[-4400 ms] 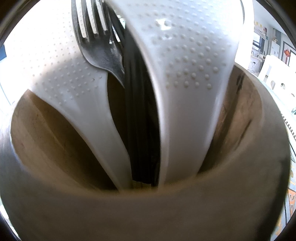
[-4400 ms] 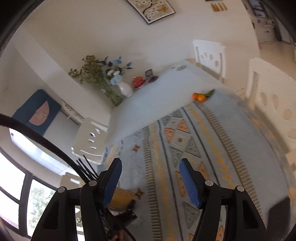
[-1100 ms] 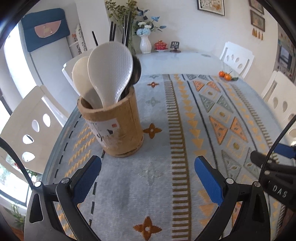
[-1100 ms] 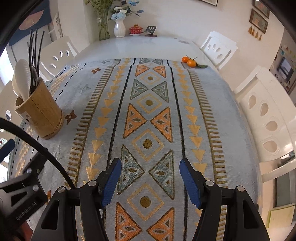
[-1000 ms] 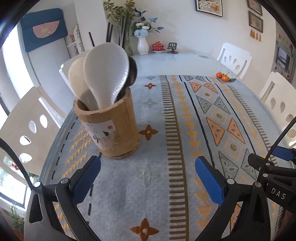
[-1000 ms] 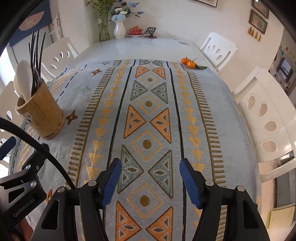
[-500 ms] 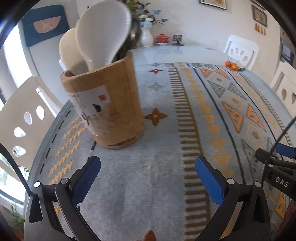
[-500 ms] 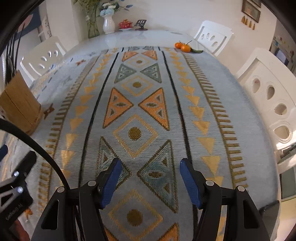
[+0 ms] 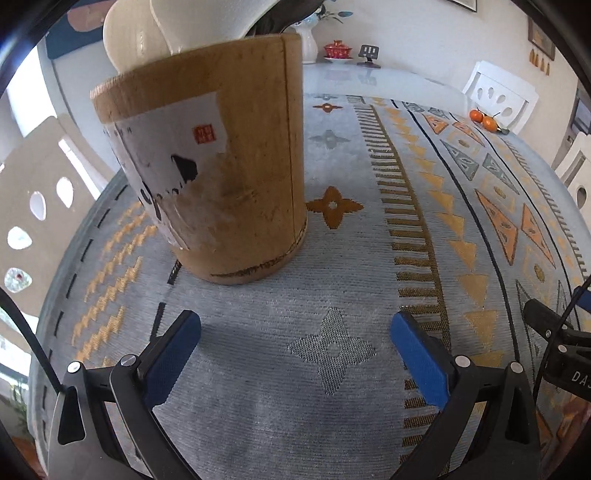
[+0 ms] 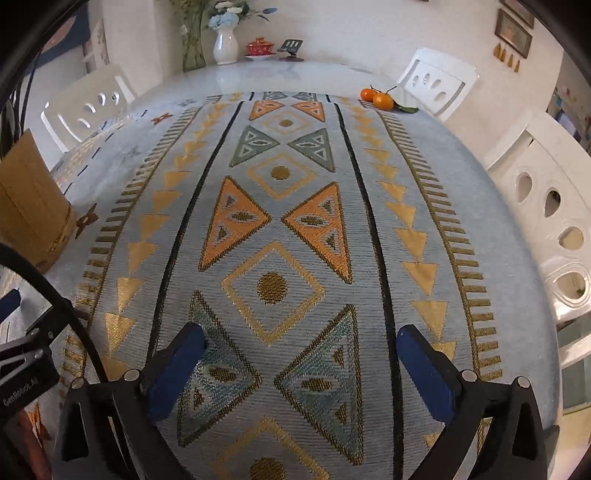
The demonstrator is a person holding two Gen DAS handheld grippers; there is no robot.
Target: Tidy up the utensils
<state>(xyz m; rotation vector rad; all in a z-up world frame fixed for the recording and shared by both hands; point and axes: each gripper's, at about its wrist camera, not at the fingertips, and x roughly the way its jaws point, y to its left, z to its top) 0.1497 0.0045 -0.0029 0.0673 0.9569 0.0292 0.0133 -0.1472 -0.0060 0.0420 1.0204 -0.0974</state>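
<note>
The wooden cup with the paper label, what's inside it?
Two white rice paddles stick up out of the bamboo utensil holder, with something dark behind them. Their handles and anything lower down are hidden by the holder's wall.

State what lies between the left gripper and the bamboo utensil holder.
Nothing but bare patterned tablecloth separates the left gripper from the bamboo utensil holder, seen in the left wrist view.

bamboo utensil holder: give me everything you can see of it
The bamboo utensil holder is a tan, upright cylinder with a vertical seam and a worn, peeling white paper label bearing black ink marks and a red stamp. It stands on the patterned tablecloth, holding two white spoons. No gripper touches it.
</note>
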